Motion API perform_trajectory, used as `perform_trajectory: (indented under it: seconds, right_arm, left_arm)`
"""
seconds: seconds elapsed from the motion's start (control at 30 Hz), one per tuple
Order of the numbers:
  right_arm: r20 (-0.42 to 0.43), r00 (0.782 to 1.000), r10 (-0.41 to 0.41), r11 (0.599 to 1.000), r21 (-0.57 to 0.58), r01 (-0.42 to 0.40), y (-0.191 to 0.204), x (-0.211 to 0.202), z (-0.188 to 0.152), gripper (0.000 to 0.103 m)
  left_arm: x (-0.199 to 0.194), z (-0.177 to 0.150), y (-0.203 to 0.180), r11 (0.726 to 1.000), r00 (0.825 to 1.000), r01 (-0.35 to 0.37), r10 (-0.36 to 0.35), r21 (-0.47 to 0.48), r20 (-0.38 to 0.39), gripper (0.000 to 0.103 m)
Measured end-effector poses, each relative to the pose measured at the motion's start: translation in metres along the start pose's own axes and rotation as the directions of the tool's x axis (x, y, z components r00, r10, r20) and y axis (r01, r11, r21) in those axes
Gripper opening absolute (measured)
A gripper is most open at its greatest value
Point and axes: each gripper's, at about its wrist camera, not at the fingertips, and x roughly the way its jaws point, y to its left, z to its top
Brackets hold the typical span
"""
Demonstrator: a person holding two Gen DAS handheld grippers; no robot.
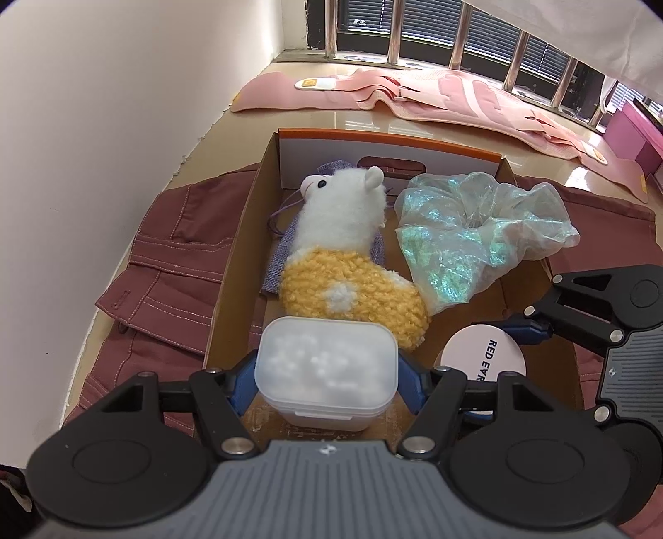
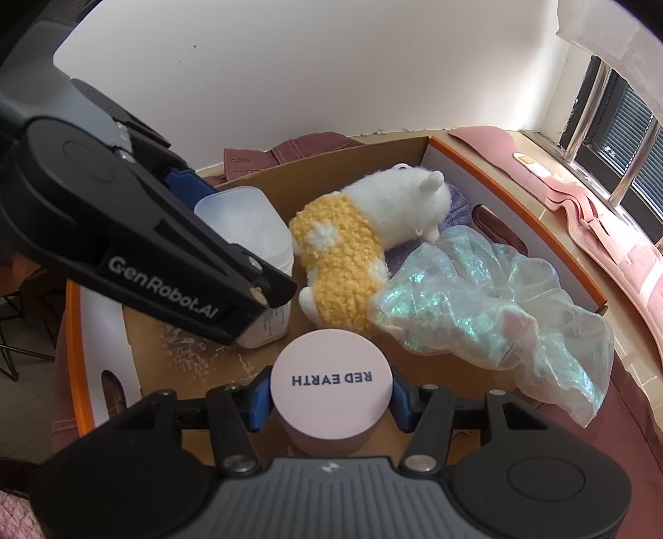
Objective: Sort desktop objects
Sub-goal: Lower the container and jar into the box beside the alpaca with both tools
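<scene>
A cardboard box (image 1: 232,265) with an orange-edged white end wall holds the objects. My left gripper (image 1: 327,385) is shut on a translucent white lidded container (image 1: 327,369) at the box's near end; it also shows in the right wrist view (image 2: 248,228). My right gripper (image 2: 331,402) is shut on a round pink jar (image 2: 331,394) marked RED EARTH, seen in the left wrist view (image 1: 482,356) to the right. A white and yellow plush alpaca (image 1: 344,257) lies on a purple pouch (image 1: 275,265). An iridescent sheer scrunchie (image 1: 472,232) lies at the right.
The box (image 2: 518,215) rests on a maroon garment (image 1: 165,265) on a tan sill. Pink fabric (image 1: 435,99) lies beyond the box, below a barred window (image 1: 456,37). A white wall (image 1: 103,124) stands at the left.
</scene>
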Motion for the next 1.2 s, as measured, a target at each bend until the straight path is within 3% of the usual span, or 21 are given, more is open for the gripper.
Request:
perform_trajectory:
  seconds: [1.2]
  right_arm:
    - [-0.024, 1.0, 0.009, 1.0, 0.022, -0.008, -0.002, 0.011, -0.006, 0.054]
  left_arm:
    - [0.003, -0.006, -0.006, 0.999, 1.0, -0.013, 0.012, 0.038, 0.007, 0.068]
